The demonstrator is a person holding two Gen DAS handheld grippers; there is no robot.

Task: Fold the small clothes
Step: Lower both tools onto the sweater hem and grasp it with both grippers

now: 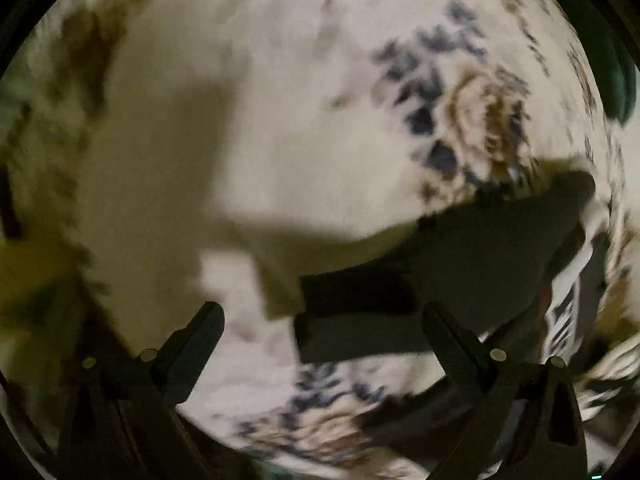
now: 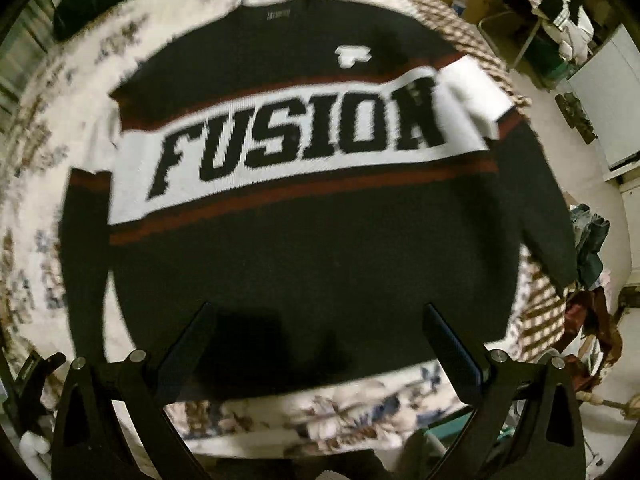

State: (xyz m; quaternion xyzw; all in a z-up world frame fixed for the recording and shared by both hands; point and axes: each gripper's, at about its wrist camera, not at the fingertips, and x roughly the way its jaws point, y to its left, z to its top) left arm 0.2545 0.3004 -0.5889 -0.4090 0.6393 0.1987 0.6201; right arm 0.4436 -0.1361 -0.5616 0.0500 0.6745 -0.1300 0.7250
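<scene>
Black knit sweater (image 2: 312,264) with white "FUSION" band and red stripes, spread flat, front up, sleeves out

Left wrist view smeared throughout by motion blur; flowered bedcover (image 1: 320,92) print reduced to streaks toward 1 and 3 o'clock. Dark sleeve (image 1: 460,264) only partly in frame, cuff near centre, upper end lost behind striped band at 4 o'clock. Green shape (image 1: 622,80) at 2 o'clock cut by lens rim, unidentifiable. Right wrist view: sweater (image 2: 312,248) hem at 6 o'clock sunk in shadow between fingers, neck label (image 2: 278,13) at 12 o'clock too blurred to read. Clutter (image 2: 592,240) at 3 o'clock too small to name. Gripper bodies cropped at bottom edge.
</scene>
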